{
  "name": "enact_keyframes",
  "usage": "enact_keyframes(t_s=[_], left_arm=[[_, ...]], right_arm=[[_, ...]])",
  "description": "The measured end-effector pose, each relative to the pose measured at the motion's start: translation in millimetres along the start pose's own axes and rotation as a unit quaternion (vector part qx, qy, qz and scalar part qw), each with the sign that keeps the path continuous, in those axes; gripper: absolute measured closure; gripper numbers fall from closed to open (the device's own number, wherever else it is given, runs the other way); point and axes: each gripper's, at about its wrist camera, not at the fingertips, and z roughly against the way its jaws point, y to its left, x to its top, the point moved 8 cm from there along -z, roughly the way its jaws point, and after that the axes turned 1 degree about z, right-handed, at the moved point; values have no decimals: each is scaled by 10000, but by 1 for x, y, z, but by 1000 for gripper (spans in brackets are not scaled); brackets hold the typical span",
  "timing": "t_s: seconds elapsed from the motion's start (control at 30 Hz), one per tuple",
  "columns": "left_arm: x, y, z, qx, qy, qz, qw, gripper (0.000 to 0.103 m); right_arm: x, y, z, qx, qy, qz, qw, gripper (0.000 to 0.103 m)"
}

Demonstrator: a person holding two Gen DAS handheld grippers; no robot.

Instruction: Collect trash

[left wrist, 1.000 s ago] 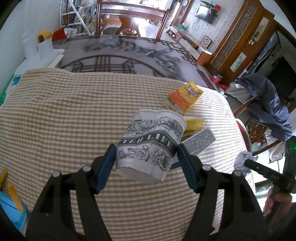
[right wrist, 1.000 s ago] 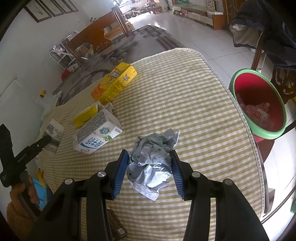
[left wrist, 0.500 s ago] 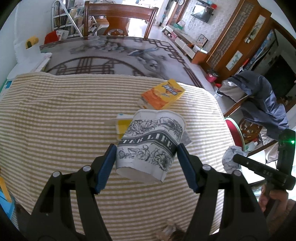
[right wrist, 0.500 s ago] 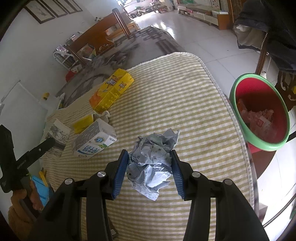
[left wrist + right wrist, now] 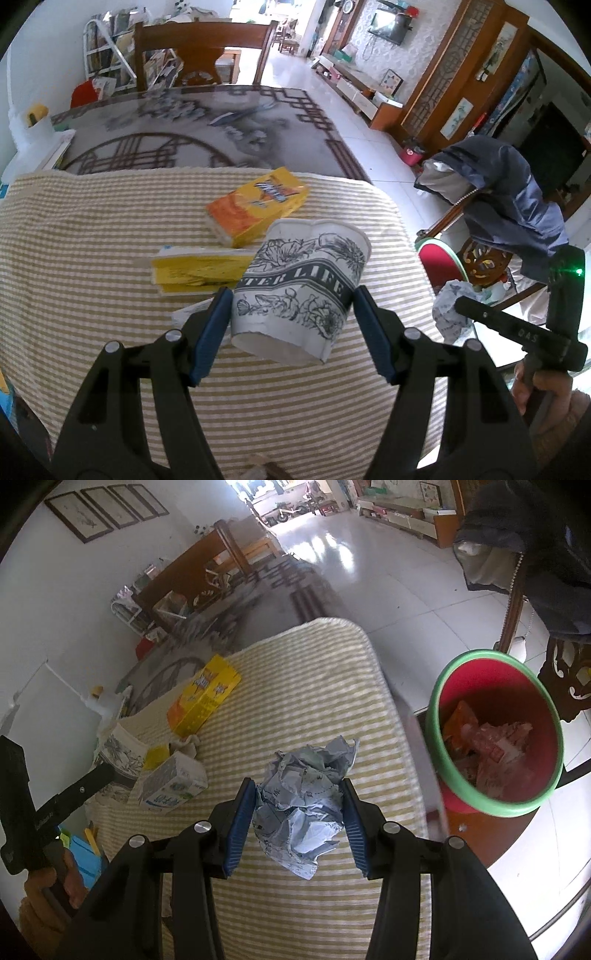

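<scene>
My left gripper is shut on a white paper cup with black flower print, held above the checked tablecloth. My right gripper is shut on a crumpled ball of grey-blue paper, held above the cloth near its right edge. A red bin with a green rim, holding some trash, stands on the floor to the right of the table; it also shows in the left wrist view. The right gripper with the paper shows at the right of the left wrist view.
On the cloth lie an orange-yellow box, a flattened yellow carton and a white milk carton. A chair draped with a dark jacket stands beyond the bin. A wooden chair is at the table's far end.
Both grippers have moved right toward the table's edge with their loads. The bin now looks closer and larger in the right wrist view.
</scene>
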Motion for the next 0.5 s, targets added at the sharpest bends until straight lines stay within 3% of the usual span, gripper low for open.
enact_keyframes(t_s=[0.5], left_arm=[[-8,-58,-19,43,188,-199,9996,38]], right_arm=[[6,-59,20,77,16,-288,9996,58]])
